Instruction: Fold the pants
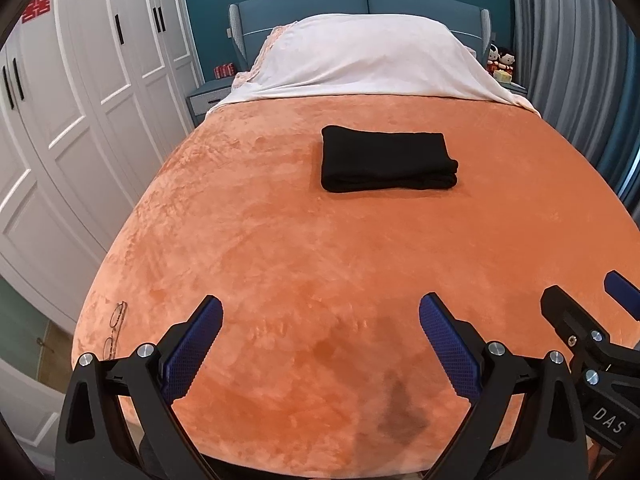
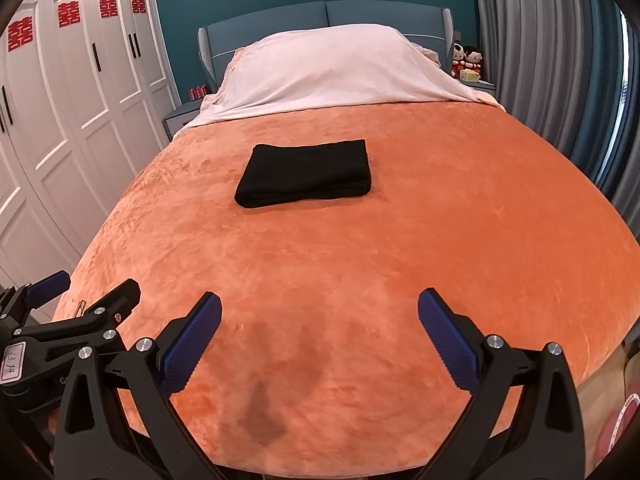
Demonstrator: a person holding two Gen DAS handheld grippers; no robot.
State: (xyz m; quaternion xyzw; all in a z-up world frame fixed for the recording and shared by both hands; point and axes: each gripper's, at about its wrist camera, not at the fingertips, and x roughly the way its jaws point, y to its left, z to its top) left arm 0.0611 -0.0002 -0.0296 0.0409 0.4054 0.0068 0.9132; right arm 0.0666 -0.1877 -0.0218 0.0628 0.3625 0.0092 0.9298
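Black pants (image 1: 386,159) (image 2: 306,172) lie folded into a neat rectangle on the orange blanket (image 1: 320,264) (image 2: 360,260), in the far half of the bed. My left gripper (image 1: 320,312) hovers open over the near end of the bed, nothing between its blue pads. My right gripper (image 2: 320,312) is open too, also empty and well short of the pants. In the left wrist view the right gripper (image 1: 588,300) shows at the right edge; in the right wrist view the left gripper (image 2: 92,284) shows at the left edge.
A pair of glasses (image 1: 115,328) lies at the bed's near left edge. A pale sheet over pillows (image 1: 368,56) covers the head of the bed. White wardrobes (image 1: 80,100) stand to the left, grey curtains (image 2: 552,60) to the right, dolls (image 2: 468,58) on a nightstand.
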